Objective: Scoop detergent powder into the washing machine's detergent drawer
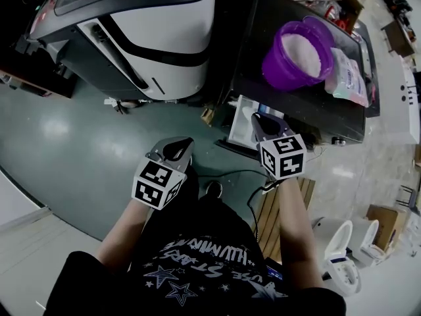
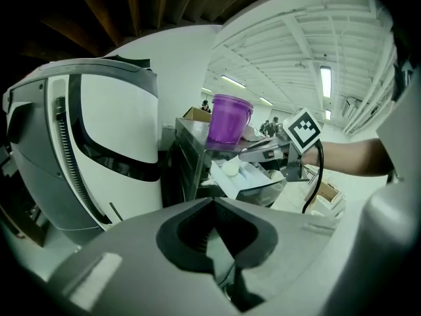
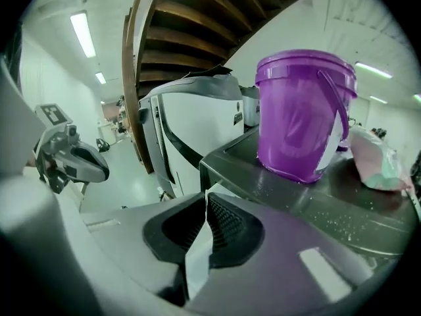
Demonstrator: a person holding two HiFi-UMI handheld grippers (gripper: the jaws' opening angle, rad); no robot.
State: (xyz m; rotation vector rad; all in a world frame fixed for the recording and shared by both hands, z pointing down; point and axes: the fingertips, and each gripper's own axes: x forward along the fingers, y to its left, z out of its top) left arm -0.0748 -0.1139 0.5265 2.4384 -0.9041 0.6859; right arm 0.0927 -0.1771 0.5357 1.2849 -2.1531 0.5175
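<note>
The washing machine's white detergent drawer (image 1: 241, 128) stands pulled out from the dark front. My right gripper (image 1: 262, 124) hangs over it, shut on the thin white handle of a scoop. In the left gripper view the scoop's round bowl (image 2: 230, 167) sits over the drawer (image 2: 255, 180), ahead of my right gripper (image 2: 264, 151). A purple bucket (image 1: 299, 51) of white powder stands on the machine's dark top (image 1: 309, 114), behind the right gripper (image 3: 205, 199). My left gripper (image 1: 176, 149) hovers left of the drawer, shut and empty.
A big white-and-black appliance (image 1: 145, 31) stands left of the washing machine. A plastic powder bag (image 1: 347, 76) lies beside the bucket. Spilled grains dot the machine top (image 3: 342, 216). A wooden pallet (image 1: 270, 209) and white fixtures (image 1: 348, 255) are at the right on the floor.
</note>
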